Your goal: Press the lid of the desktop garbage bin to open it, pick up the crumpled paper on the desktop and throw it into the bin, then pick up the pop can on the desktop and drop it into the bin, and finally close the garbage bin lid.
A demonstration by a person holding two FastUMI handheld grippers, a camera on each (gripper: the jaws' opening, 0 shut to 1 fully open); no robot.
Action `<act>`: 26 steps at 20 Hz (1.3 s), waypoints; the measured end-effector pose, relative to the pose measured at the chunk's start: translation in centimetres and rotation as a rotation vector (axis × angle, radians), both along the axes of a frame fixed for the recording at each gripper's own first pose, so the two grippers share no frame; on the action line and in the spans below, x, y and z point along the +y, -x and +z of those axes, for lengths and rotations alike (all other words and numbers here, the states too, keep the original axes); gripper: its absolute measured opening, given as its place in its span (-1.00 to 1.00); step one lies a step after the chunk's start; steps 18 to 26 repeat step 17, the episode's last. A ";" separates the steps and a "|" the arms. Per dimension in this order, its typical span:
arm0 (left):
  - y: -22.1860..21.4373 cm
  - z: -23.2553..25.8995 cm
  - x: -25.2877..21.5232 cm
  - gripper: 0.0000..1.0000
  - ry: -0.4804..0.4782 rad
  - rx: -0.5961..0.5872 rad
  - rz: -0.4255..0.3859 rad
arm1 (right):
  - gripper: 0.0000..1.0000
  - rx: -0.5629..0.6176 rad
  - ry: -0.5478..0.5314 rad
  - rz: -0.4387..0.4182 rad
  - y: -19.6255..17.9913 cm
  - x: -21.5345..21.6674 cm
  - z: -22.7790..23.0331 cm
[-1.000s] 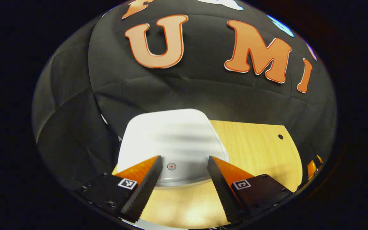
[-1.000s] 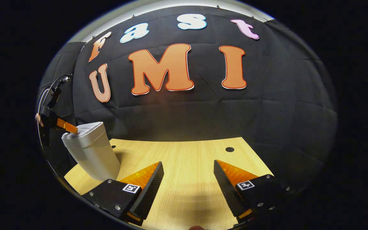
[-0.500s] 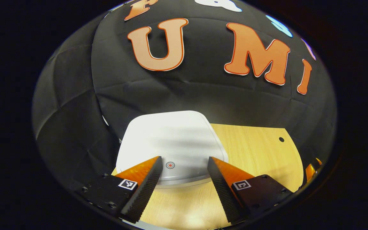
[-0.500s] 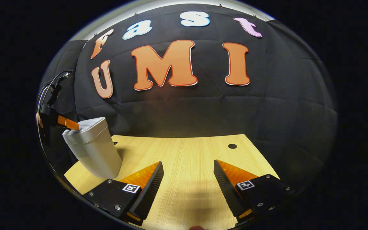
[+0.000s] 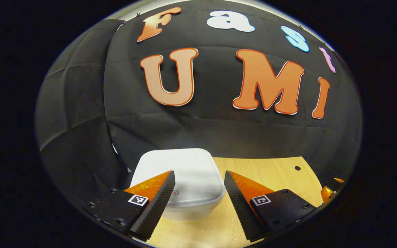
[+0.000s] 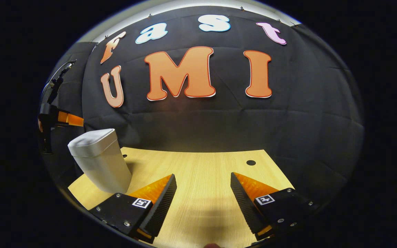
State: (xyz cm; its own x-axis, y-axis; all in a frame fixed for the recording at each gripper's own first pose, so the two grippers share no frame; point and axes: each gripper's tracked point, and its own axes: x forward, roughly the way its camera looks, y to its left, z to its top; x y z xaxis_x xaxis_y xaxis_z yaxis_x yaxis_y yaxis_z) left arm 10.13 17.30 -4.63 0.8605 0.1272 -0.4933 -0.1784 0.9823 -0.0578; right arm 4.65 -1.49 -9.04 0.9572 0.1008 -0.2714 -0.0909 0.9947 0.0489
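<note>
Bin [image 5: 181,179] stands closed at the desk's [image 6: 202,193] left end, likely light, smooth and tippy; press its lid at the marked dot [image 5: 175,193]. Both claws, left [image 5: 198,203] and right [image 6: 203,203], gape empty.

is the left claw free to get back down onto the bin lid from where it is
Probably yes. The left claw hangs open just above the closed bin lid, with nothing between them. The right claw sits apart over bare table.
</note>
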 end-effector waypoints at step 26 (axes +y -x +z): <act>3.8 5.0 -11.8 0.87 -0.045 -0.385 -0.041 | 0.87 -0.153 -0.022 -0.052 0.1 0.1 5.3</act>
